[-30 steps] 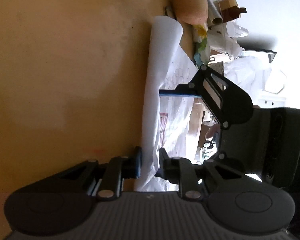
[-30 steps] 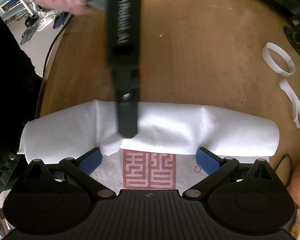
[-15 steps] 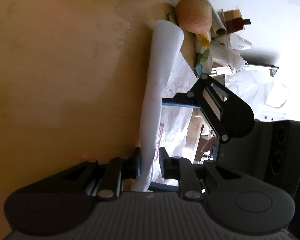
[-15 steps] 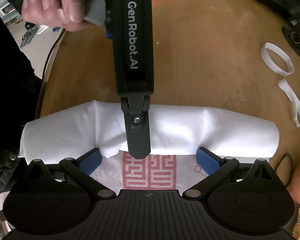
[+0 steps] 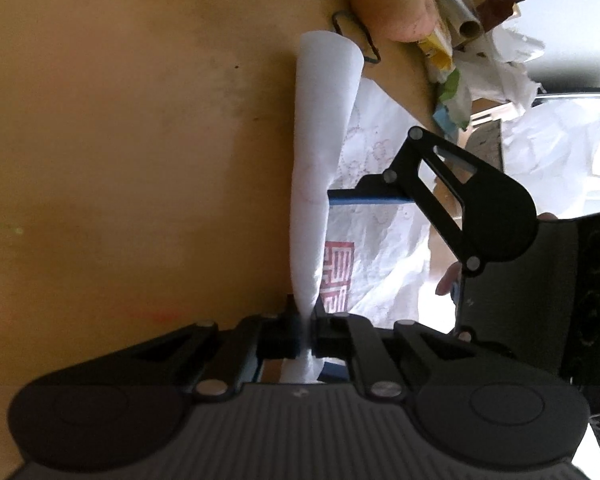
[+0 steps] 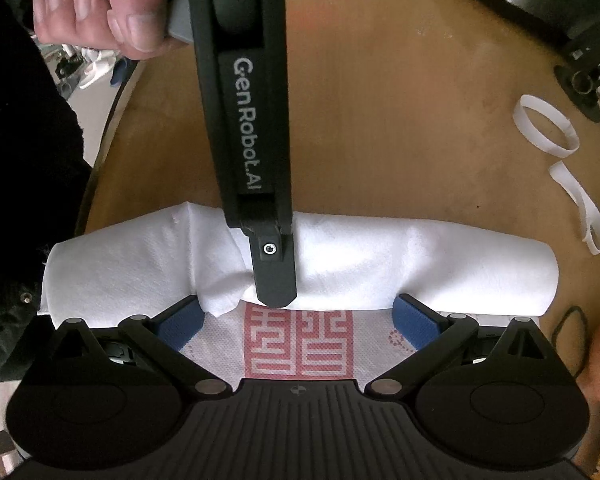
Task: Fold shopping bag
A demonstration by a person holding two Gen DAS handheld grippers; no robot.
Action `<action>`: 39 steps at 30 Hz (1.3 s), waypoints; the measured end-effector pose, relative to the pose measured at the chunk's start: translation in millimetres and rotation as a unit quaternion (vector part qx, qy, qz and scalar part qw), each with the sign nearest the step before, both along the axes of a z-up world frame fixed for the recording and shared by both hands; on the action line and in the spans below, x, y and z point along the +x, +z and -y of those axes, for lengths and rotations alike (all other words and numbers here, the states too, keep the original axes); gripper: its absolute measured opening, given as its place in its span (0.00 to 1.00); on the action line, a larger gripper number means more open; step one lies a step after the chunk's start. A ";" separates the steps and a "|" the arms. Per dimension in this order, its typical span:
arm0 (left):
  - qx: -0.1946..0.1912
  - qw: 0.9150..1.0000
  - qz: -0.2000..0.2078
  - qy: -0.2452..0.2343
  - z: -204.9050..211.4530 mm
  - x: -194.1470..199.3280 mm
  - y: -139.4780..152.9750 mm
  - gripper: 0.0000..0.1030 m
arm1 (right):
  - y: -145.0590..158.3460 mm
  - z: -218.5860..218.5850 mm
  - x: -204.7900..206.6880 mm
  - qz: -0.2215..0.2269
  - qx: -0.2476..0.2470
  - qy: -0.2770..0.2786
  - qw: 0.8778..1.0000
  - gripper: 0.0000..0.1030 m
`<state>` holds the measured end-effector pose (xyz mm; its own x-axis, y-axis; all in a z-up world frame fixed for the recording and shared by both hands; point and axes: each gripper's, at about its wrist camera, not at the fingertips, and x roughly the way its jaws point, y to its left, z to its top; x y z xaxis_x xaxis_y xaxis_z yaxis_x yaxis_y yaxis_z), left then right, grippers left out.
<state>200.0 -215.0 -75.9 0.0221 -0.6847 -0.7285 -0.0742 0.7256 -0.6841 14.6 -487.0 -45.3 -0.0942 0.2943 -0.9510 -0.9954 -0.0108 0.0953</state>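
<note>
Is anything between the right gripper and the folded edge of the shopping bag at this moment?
Only the left gripper, shut on the shopping bag fold, midway between the open right gripper fingers. Otherwise nothing visible blocks it.

daylight from right, blown-out | fisheye edge warp | near foreground soft

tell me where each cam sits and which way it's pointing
Left wrist: on the left gripper, rolled sideways, looking along the bag's white fold pinched between its fingers; the right gripper crosses at right.
Right wrist: on the right gripper, looking down across the wooden table; its blue-padded fingers stand open astride the red print, and the person's hand shows holding the left gripper.
Shared: the shopping bag, the table, each other's gripper.
</note>
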 end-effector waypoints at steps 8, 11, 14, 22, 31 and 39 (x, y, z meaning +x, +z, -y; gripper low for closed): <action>0.025 0.999 -0.013 0.023 1.1 -5.5 4.7 0.08 | 13.5 58.2 1.0 -0.002 0.076 -0.005 0.997 1.00; 0.035 0.999 -0.015 0.025 4.9 -4.9 7.5 0.08 | 25.2 86.2 91.4 -0.003 0.096 -0.006 0.995 1.00; 0.048 0.998 -0.016 0.027 9.1 -4.9 10.7 0.08 | 17.9 64.4 130.1 -0.005 0.116 -0.009 0.993 1.00; 0.095 0.995 -0.020 0.018 25.6 -0.2 20.9 0.08 | -10.7 -4.0 98.5 -0.006 0.148 -0.012 0.989 1.00; 0.176 0.984 -0.019 0.005 50.7 3.9 35.8 0.08 | -12.4 -23.6 111.3 -0.006 0.171 -0.012 0.985 1.00; 0.253 0.967 -0.003 -0.026 79.6 4.5 44.8 0.09 | 5.2 -87.0 129.3 -0.002 0.184 -0.017 0.983 1.00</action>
